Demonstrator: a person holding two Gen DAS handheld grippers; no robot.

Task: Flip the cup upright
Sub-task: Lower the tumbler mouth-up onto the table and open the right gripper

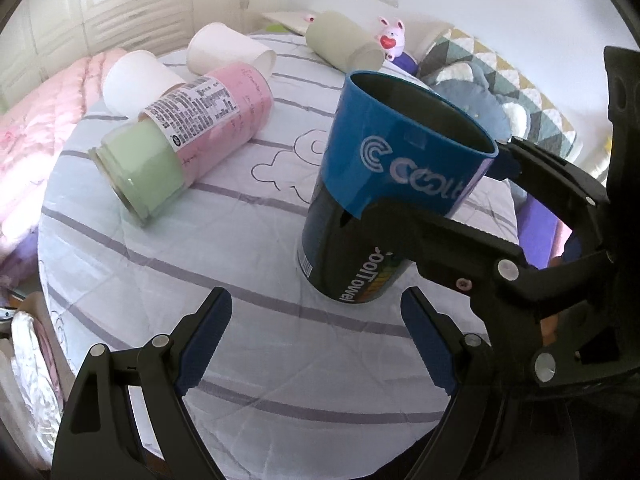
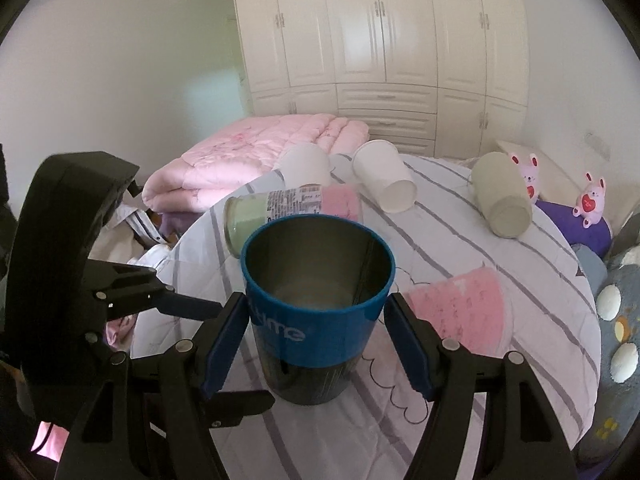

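A blue and black cup [image 1: 384,184] stands upright on the striped bedsheet, mouth up; it also shows in the right wrist view [image 2: 316,312]. My right gripper [image 2: 318,340] has a finger on each side of the cup, with small gaps showing at the pads, so it looks open around it. In the left wrist view the right gripper [image 1: 432,208] reaches in from the right. My left gripper [image 1: 320,344] is open and empty, just in front of the cup's base.
A pink and green cup [image 1: 188,132], two white paper cups [image 1: 136,80] [image 1: 228,50] and a grey-green cup [image 1: 344,42] lie on their sides further back. A pink quilt [image 2: 256,148] lies to the left. Plush toys [image 2: 592,198] and cushions [image 1: 500,92] lie to the right.
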